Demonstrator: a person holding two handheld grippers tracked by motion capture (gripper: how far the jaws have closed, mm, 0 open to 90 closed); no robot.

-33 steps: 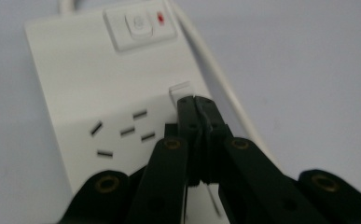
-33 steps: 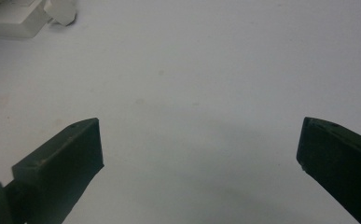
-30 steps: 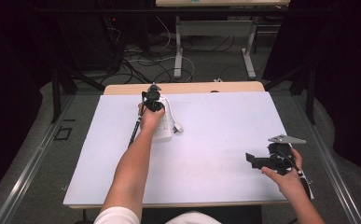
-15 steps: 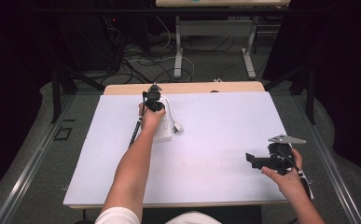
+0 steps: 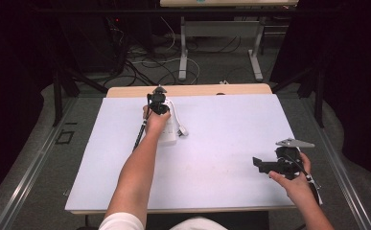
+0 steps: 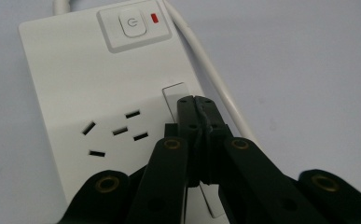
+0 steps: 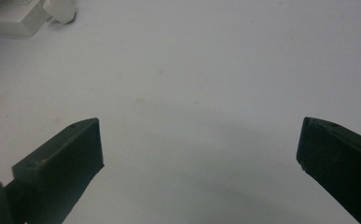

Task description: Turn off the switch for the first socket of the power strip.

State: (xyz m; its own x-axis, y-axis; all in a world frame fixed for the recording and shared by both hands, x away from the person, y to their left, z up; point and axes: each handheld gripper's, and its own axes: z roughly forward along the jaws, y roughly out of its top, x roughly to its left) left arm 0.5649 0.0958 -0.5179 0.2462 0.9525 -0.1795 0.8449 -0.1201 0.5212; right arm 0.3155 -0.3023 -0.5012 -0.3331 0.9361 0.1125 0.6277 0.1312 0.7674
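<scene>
A white power strip (image 6: 89, 93) lies flat on the white table, with a switch (image 6: 132, 22) and a small red light at its far end and one socket (image 6: 115, 133) nearer me. Its white cable (image 6: 211, 74) runs along its right side. My left gripper (image 6: 196, 99) is shut, with nothing between its jaws, and its tips are over the strip beside a small rectangular slot. From above, the left gripper (image 5: 158, 102) stands over the strip (image 5: 169, 133) near the table's far edge. My right gripper (image 5: 264, 164) is open above bare table at the front right, jaws wide apart (image 7: 199, 135).
A white plug (image 5: 183, 130) lies just right of the strip, and both show at the top left of the right gripper view (image 7: 59, 9). The white tabletop (image 5: 221, 143) has a wooden strip along its far edge. Cables and table legs stand on the floor beyond.
</scene>
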